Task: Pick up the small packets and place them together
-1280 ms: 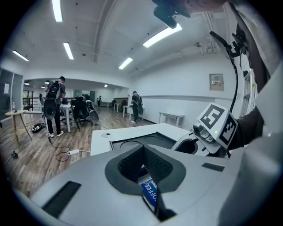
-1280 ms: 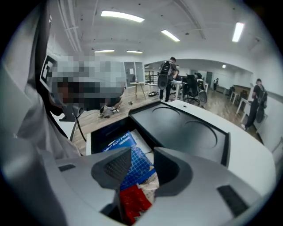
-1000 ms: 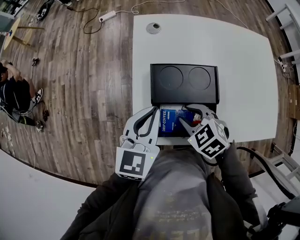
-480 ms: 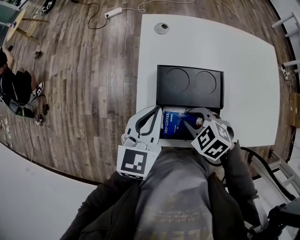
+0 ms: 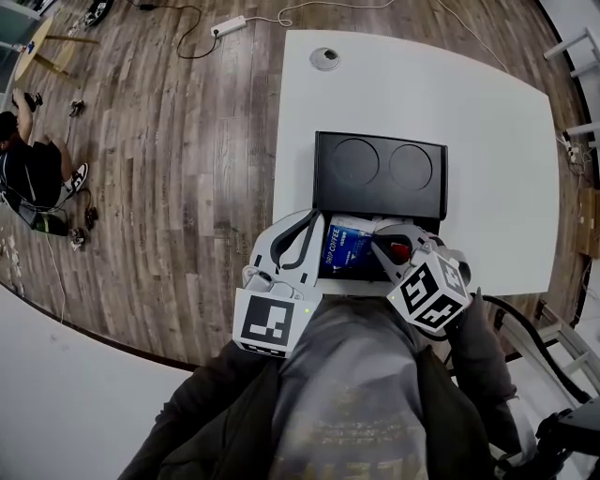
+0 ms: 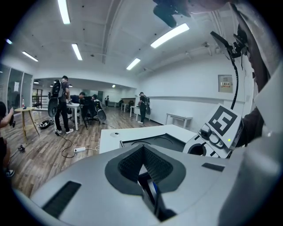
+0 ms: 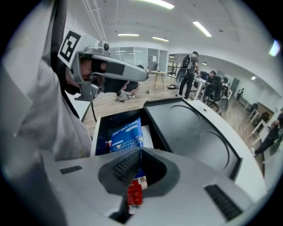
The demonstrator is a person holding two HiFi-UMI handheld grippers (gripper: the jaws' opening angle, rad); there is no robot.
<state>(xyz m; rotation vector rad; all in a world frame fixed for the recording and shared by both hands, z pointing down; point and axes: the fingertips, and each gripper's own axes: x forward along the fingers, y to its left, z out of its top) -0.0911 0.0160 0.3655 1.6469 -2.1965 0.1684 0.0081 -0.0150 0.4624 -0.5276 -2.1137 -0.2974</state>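
A black box (image 7: 101, 128) sits at the white table's near edge (image 5: 487, 141), its lid (image 5: 380, 173) folded back flat. Blue drip-coffee packets (image 5: 349, 246) lie inside it, one standing up (image 7: 127, 134). My right gripper (image 7: 140, 152) points down over the box's right side; its jaws have just been closing and are shut on a small red packet (image 7: 134, 192), which also shows as a red spot (image 5: 400, 251) in the head view. My left gripper (image 5: 314, 220) rests at the box's left side, its pads (image 6: 132, 163) meeting at the tip with nothing seen between them.
The lid has two round recesses (image 5: 411, 166). A round grommet (image 5: 324, 58) sits at the table's far left corner. On the wooden floor left of the table lie a power strip (image 5: 228, 25) and cables, and a person (image 5: 28, 178) sits there. People stand by desks (image 6: 62, 103).
The right gripper's jaws, open over the blue packets before, have closed on the red packet and the gripper has rolled a little. The left gripper has stayed in place.
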